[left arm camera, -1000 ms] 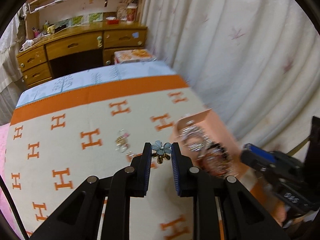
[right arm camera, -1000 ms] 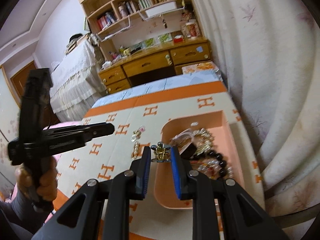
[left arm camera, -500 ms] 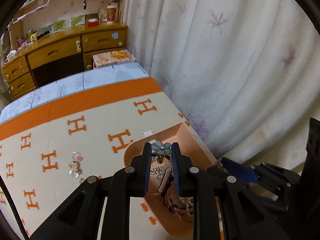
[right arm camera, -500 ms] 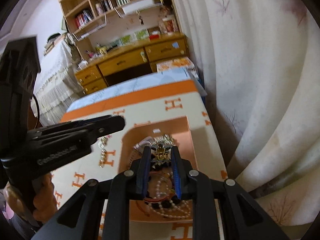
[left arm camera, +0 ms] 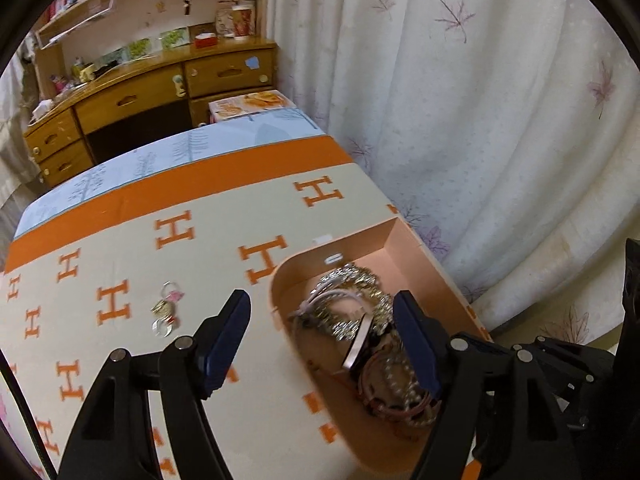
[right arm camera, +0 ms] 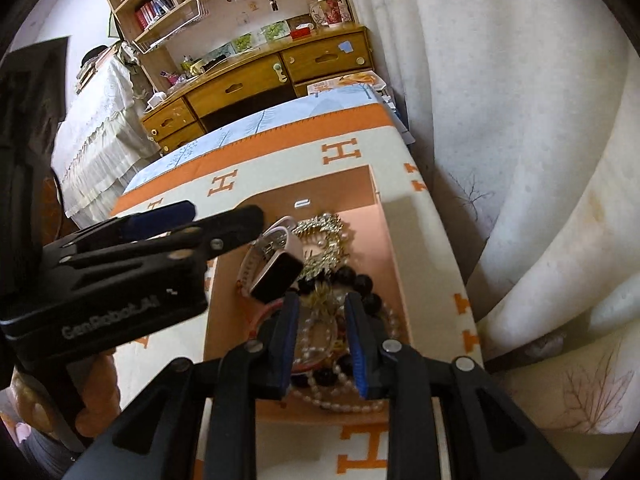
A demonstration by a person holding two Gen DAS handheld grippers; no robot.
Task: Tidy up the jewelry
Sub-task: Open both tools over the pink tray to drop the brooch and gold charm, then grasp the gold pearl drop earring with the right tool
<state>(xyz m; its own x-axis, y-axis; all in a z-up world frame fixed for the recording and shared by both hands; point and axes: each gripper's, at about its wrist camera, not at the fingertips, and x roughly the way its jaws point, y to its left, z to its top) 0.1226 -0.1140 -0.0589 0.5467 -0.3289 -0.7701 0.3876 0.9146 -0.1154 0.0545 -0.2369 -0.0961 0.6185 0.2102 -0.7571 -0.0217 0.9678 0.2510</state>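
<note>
Jewelry fills the tray (left arm camera: 408, 236) for storage. Left claw (left arm camera: 322, 340) gapes wide over it; right claw (right arm camera: 320, 338), slightly parted, straddles a gold piece (right arm camera: 324, 300). Keyring (left arm camera: 166, 312) waits left.

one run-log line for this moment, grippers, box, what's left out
left gripper: open over box | right gripper: partly open over box | box: jewelry piled inside | keychain: on blanket

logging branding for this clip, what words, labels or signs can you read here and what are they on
"GenRobot.AI": raised lettering on the black body of the left gripper, seen from the right wrist view.
"H": orange letter repeated across the cream and orange patterned blanket.
Book spines on the wooden shelf: too small to read.
Red and white cup print: blurred.
</note>
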